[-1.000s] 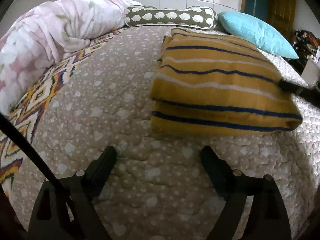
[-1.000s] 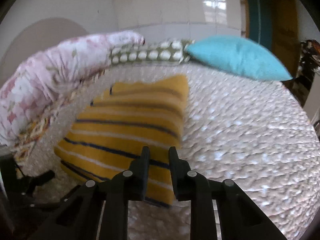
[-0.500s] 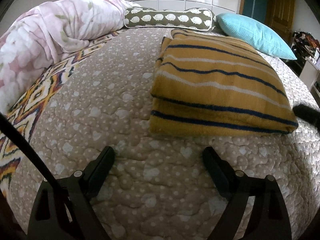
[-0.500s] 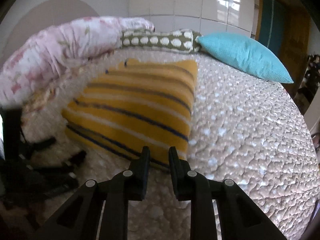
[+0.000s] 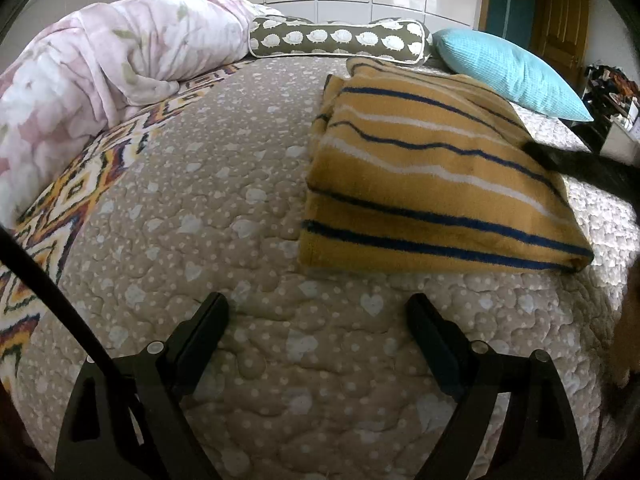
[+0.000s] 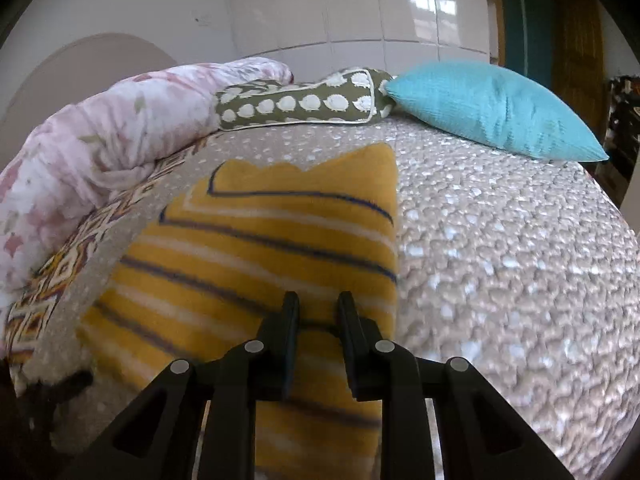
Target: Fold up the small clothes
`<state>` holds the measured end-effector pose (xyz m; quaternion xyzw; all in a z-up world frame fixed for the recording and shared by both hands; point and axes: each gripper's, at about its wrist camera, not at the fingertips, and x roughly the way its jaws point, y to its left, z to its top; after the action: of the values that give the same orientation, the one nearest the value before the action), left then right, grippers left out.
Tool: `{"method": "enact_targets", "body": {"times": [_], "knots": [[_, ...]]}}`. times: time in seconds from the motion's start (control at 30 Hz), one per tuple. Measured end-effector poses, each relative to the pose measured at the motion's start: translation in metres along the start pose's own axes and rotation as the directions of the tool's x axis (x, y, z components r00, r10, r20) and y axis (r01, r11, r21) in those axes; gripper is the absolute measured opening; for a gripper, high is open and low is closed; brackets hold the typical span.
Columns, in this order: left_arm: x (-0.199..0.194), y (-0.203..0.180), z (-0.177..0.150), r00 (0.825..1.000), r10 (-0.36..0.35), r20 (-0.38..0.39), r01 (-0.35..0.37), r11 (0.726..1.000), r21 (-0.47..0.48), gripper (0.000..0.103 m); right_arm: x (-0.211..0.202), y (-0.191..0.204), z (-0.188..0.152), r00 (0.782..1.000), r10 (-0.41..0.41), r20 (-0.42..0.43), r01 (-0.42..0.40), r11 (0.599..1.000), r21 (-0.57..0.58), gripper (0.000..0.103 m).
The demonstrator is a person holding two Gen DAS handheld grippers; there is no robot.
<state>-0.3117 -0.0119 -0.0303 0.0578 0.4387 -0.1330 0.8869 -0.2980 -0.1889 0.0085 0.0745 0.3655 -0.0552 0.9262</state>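
We count one folded striped yellow garment (image 5: 432, 184) on bed (image 5: 224, 184), three pillows behind. Our left tool (image 5: 318, 322) tilted down over bare quilt, wide apart, empty. Our right tool (image 6: 318, 308) over garment, narrow gap, grips nothing.

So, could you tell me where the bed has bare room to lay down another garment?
Bare quilt lies between the floral duvet and the folded striped garment, and right of the garment toward the turquoise pillow. The headboard end is crowded with pillows.
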Motion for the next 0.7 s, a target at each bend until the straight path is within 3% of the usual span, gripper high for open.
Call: {"method": "enact_targets", "body": {"times": [0.07, 0.17, 0.23, 0.33, 0.43, 0.5, 0.57, 0.6, 0.7], "knots": [[0.0, 0.0, 0.0, 1.0, 0.002, -0.002, -0.002, 1.0, 0.001, 0.09, -0.013, -0.002, -0.014, 1.0, 0.024, -0.003, -0.024, 1.0, -0.007, 0.022], [0.0, -0.001, 0.001, 1.0, 0.003, -0.002, -0.003, 1.0, 0.001, 0.09, -0.026, -0.011, -0.034, 0.993, 0.086, -0.083, -0.086, 0.996, -0.008, 0.022], [0.0, -0.001, 0.0, 1.0, 0.002, -0.001, -0.002, 1.0, 0.0, 0.09, -0.042, -0.021, -0.031, 0.995, 0.09, -0.049, -0.09, 0.996, 0.006, 0.022], [0.0, 0.0, 0.0, 1.0, 0.003, -0.002, -0.003, 1.0, 0.001, 0.09, -0.056, -0.042, 0.002, 0.994, 0.101, 0.046, -0.105, 0.989, 0.105, 0.022], [0.001, -0.001, 0.0, 1.0, 0.003, 0.0, -0.003, 1.0, 0.001, 0.09, -0.04, -0.053, 0.041, 0.989, 0.127, 0.08, -0.14, 0.973, 0.184, 0.022], [0.0, 0.0, 0.0, 1.0, 0.002, -0.001, -0.002, 1.0, 0.001, 0.09, -0.009, -0.053, 0.058, 0.989, 0.146, 0.04, -0.151, 0.964, 0.221, 0.022], [0.0, 0.0, 0.0, 1.0, 0.002, -0.001, -0.002, 1.0, 0.001, 0.09, 0.02, -0.051, 0.058, 0.989, 0.144, -0.035, -0.132, 0.964, 0.232, 0.022], [0.0, 0.0, -0.001, 1.0, 0.002, -0.001, -0.002, 1.0, 0.001, 0.09, 0.039, -0.049, 0.047, 0.986, 0.127, -0.111, -0.098, 0.967, 0.236, 0.022], [0.0, -0.001, -0.001, 1.0, 0.007, 0.0, -0.007, 1.0, 0.004, 0.09, 0.024, -0.046, 0.02, 0.993, 0.09, -0.071, -0.075, 0.978, 0.194, 0.024]]}}
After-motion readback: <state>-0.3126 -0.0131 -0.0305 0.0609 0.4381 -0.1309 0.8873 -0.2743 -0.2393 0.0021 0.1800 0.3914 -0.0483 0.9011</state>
